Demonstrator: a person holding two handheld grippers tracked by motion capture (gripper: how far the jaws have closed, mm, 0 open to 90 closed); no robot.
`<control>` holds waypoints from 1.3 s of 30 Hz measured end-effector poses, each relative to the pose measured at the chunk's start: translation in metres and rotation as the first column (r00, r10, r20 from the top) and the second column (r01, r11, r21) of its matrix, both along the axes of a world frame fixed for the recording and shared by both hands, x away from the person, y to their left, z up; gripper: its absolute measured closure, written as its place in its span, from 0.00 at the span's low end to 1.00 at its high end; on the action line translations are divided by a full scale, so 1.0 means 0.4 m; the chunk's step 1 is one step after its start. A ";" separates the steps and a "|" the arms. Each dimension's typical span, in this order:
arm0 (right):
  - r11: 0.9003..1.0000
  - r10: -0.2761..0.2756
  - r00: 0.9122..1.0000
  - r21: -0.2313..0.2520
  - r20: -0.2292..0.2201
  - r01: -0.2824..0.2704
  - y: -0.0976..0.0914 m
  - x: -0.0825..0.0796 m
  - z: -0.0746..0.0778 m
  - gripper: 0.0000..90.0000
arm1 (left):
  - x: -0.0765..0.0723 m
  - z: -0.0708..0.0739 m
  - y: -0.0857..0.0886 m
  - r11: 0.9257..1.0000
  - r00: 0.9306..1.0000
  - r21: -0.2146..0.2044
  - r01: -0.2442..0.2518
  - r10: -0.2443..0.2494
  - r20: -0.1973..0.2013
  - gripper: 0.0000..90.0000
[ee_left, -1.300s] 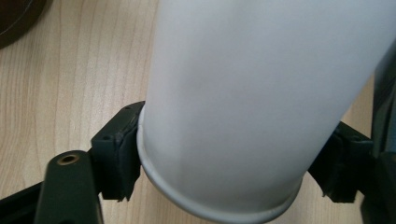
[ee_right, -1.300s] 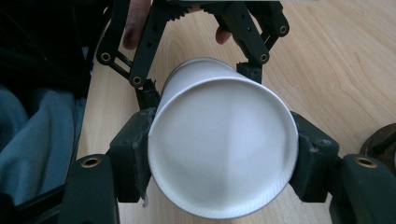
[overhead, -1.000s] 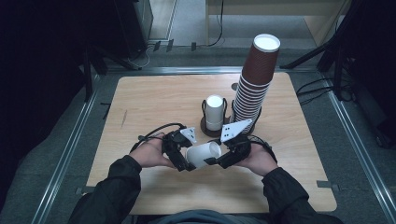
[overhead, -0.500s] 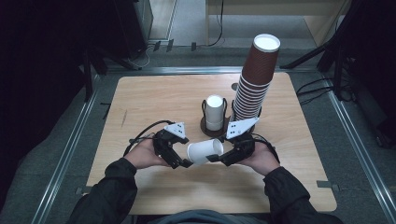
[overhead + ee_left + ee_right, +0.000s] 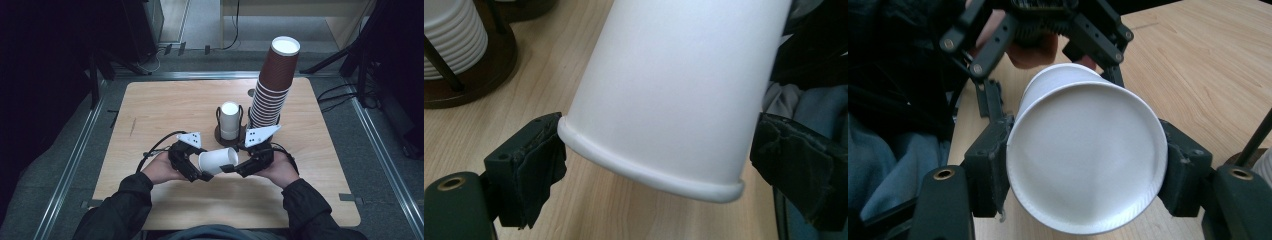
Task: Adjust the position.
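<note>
The person wears a dark jacket whose sleeves reach the wrists, over a blue-grey garment at the chest. The left gripper and the right gripper are black linkage frames with bare screw heads at the joints, brass-ringed holes in the jaw blocks and worn black pads with frayed edges. Each carries a pale grey three-cornered plate dotted with small dark marks, and a black cable loops from the left one.
</note>
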State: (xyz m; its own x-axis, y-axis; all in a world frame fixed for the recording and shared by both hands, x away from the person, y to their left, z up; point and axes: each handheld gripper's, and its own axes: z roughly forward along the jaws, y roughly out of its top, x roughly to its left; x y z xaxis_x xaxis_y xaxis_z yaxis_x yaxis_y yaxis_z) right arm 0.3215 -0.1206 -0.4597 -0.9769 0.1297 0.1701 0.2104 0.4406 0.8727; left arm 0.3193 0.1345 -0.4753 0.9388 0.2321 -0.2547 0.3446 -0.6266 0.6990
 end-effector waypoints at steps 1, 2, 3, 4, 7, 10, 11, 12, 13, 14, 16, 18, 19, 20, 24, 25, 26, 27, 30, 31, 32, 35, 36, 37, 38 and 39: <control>1.000 0.002 1.000 0.003 -0.007 -0.002 0.000 -0.001 0.001 0.37 | 0.000 -0.002 -0.001 1.000 1.000 -0.004 -0.004 0.004 0.004 0.09; 1.000 0.000 1.000 0.008 -0.014 0.000 0.000 -0.001 0.002 0.37 | 0.001 -0.003 -0.002 1.000 1.000 -0.012 -0.008 0.008 0.017 0.09; 1.000 -0.001 1.000 0.014 -0.020 0.001 -0.001 -0.002 0.003 0.37 | 0.002 -0.003 -0.001 1.000 1.000 -0.025 -0.008 0.009 0.017 0.09; 1.000 0.002 1.000 0.029 -0.027 -0.001 -0.001 -0.001 0.004 0.37 | 0.003 -0.003 -0.001 0.999 1.000 -0.046 -0.013 0.013 0.014 0.10; 0.999 0.004 1.000 0.047 -0.031 -0.003 -0.001 -0.001 0.005 0.37 | 0.007 -0.001 0.001 0.997 1.000 -0.072 -0.015 0.016 0.008 0.14; 0.998 0.003 0.999 0.061 -0.038 -0.001 -0.003 0.001 0.005 0.37 | 0.004 0.003 0.001 0.996 1.000 -0.084 -0.004 0.005 0.012 0.16; 0.998 0.002 0.999 0.069 -0.044 0.001 -0.004 0.001 0.005 0.37 | 0.001 0.003 0.000 0.996 1.000 -0.090 -0.004 0.006 0.013 0.16; 0.997 0.001 0.999 0.077 -0.048 0.003 -0.004 0.002 0.005 0.37 | 0.001 0.004 0.000 0.995 1.000 -0.095 0.000 0.002 0.012 0.16; 0.996 0.003 0.999 0.084 -0.052 0.001 -0.003 0.003 0.005 0.37 | 0.000 0.006 -0.001 0.995 1.000 -0.096 0.005 -0.004 0.011 0.17; 0.995 0.004 0.998 0.098 -0.062 0.003 -0.003 0.003 0.005 0.37 | -0.001 0.007 -0.001 0.995 1.000 -0.097 0.005 -0.003 0.021 0.17; 0.995 0.007 0.998 0.104 -0.067 0.000 -0.001 0.004 0.004 0.37 | -0.002 0.011 -0.001 0.995 1.000 -0.100 0.003 0.000 0.023 0.18; 0.995 0.008 0.998 0.104 -0.070 -0.001 -0.001 0.003 0.004 0.38 | 0.000 0.010 0.001 0.995 1.000 -0.097 -0.004 0.005 0.012 0.22; 0.995 0.007 0.998 0.099 -0.070 0.000 -0.001 0.004 0.003 0.38 | 0.001 0.010 0.000 0.996 1.000 -0.092 -0.001 0.002 0.010 0.22; 0.995 0.009 0.997 0.097 -0.076 -0.001 -0.001 0.005 0.001 0.38 | 0.002 0.008 0.000 0.996 1.000 -0.089 0.006 -0.005 0.005 0.23; 0.996 0.007 0.996 0.091 -0.091 0.001 0.000 0.007 -0.002 0.38 | 0.005 0.007 0.001 0.997 1.000 -0.083 0.005 -0.006 -0.011 0.26; 0.996 0.006 0.996 0.088 -0.093 0.003 0.000 0.007 -0.002 0.38 | 0.006 0.008 0.002 0.997 1.000 -0.083 0.006 -0.007 -0.009 0.26; 0.996 0.006 0.996 0.087 -0.089 0.002 0.000 0.006 -0.002 0.38 | 0.006 0.009 0.003 0.997 1.000 -0.083 0.009 -0.009 -0.009 0.27; 0.996 0.005 0.996 0.085 -0.084 0.002 0.001 0.006 -0.001 0.38 | 0.007 0.010 0.004 0.996 1.000 -0.084 0.010 -0.011 -0.010 0.27; 0.997 -0.005 0.997 0.079 -0.075 0.011 0.004 0.004 0.000 0.29 | 0.009 0.016 0.012 0.997 1.000 -0.080 0.011 -0.012 -0.013 0.27; 0.997 -0.008 0.997 0.070 -0.072 0.013 0.004 0.005 0.000 0.28 | 0.010 0.017 0.015 0.997 1.000 -0.079 0.009 -0.010 -0.015 0.27; 0.998 -0.012 0.998 0.060 -0.068 0.016 0.004 0.005 -0.001 0.28 | 0.011 0.020 0.021 0.997 1.000 -0.076 0.005 -0.007 -0.017 0.27; 1.000 -0.012 0.998 0.027 -0.062 0.014 0.004 0.004 -0.002 0.28 | 0.012 0.029 0.038 0.998 1.000 -0.065 0.000 -0.001 -0.019 0.27; 1.000 -0.009 0.998 0.016 -0.055 0.010 0.005 0.003 -0.003 0.28 | 0.013 0.032 0.042 0.998 1.000 -0.055 -0.004 0.003 -0.020 0.27; 1.000 -0.008 0.999 0.011 -0.049 0.009 0.005 0.004 -0.004 0.28 | 0.012 0.039 0.049 0.999 1.000 -0.048 -0.013 0.013 -0.005 0.27; 1.000 -0.011 0.999 -0.011 -0.040 0.010 0.006 0.004 -0.007 0.28 | 0.013 0.043 0.053 0.999 1.000 -0.048 -0.017 0.016 -0.005 0.27; 1.000 -0.011 0.999 -0.022 -0.043 0.010 0.007 0.003 -0.008 0.28 | 0.013 0.049 0.058 0.999 1.000 -0.040 -0.021 0.021 -0.003 0.27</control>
